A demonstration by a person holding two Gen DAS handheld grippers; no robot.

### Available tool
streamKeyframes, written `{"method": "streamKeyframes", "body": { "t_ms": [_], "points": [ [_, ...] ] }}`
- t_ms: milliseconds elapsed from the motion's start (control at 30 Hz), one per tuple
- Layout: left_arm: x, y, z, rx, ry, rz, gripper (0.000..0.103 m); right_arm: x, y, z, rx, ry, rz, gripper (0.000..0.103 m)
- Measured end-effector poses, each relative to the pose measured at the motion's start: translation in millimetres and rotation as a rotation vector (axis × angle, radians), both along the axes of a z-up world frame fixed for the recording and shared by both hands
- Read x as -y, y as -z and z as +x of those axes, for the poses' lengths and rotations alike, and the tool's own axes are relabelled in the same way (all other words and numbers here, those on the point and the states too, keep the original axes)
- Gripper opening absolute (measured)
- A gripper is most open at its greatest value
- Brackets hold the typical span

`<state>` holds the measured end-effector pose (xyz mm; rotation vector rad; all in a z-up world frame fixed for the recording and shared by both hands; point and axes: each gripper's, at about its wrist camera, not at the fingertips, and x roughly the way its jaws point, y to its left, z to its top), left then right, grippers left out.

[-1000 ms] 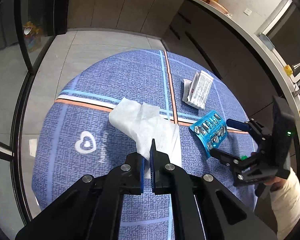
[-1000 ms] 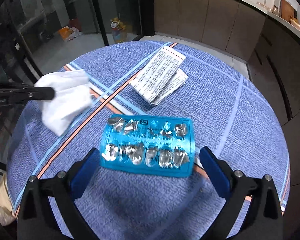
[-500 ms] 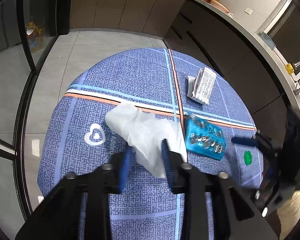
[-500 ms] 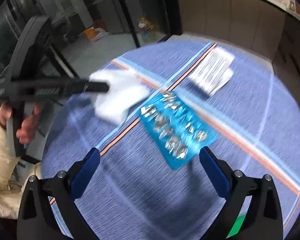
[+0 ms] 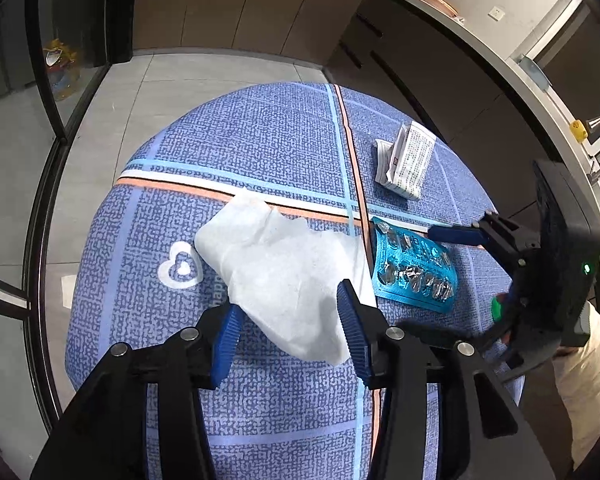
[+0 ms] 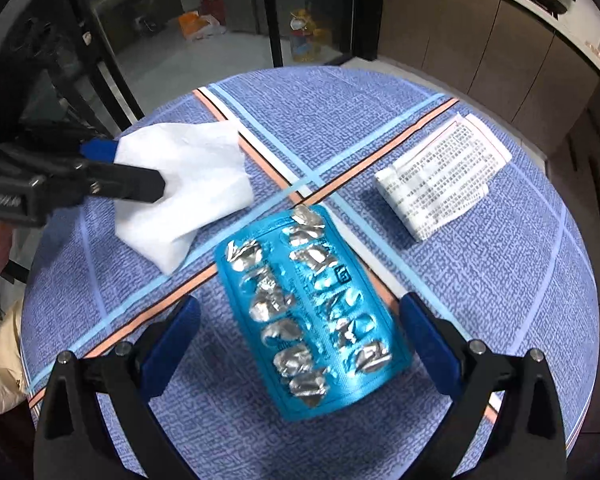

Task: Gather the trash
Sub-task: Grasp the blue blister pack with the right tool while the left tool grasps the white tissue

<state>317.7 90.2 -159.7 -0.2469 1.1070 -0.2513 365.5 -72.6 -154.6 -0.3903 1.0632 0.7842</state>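
Left wrist view: the left gripper [image 5: 288, 320] has just been opening; its jaws stand spread around a white tissue [image 5: 288, 276] lying on the blue table [image 5: 260, 140].

Right wrist view: the right gripper [image 6: 298, 338], jaws wide apart, straddles an empty blue blister pack [image 6: 312, 308] without touching it; a folded leaflet [image 6: 444, 176] lies beyond.

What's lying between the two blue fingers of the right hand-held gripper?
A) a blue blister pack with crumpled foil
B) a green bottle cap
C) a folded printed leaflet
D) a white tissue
A: in the right wrist view the blister pack lies flat on the tablecloth between the wide-open fingers of the right hand-held gripper, not touched by them; the tissue and leaflet lie farther off.
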Motion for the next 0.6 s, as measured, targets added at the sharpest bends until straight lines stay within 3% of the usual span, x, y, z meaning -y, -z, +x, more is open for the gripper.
{"method": "streamKeyframes", "body": {
  "t_ms": [100, 167, 233, 500, 533, 567, 600],
  "points": [
    [-1, 2, 2, -0.01, 0.006, -0.011, 0.034, 4, 1, -13, 0.014, 0.008, -0.036, 0.094],
    [-2, 5, 4, -0.018, 0.002, -0.023, 0.034, 5, 0, -24, 0.036, 0.014, -0.029, 0.081],
    [-2, 7, 5, -0.023, -0.002, -0.026, 0.034, 5, -3, -28, 0.043, 0.029, -0.022, 0.077],
    [3, 9, 8, -0.026, -0.008, -0.028, 0.034, -13, 0, -15, 0.049, 0.102, -0.017, 0.079],
    [5, 9, 8, -0.02, -0.006, -0.019, 0.03, -13, 0, -15, 0.055, 0.114, -0.01, 0.067],
    [7, 9, 7, -0.014, -0.001, -0.005, 0.021, -13, -2, -15, 0.061, 0.128, 0.001, 0.066],
    [9, 11, 7, -0.017, 0.008, -0.005, 0.004, -16, -1, -15, 0.061, 0.146, -0.007, 0.066]
  ]
}}
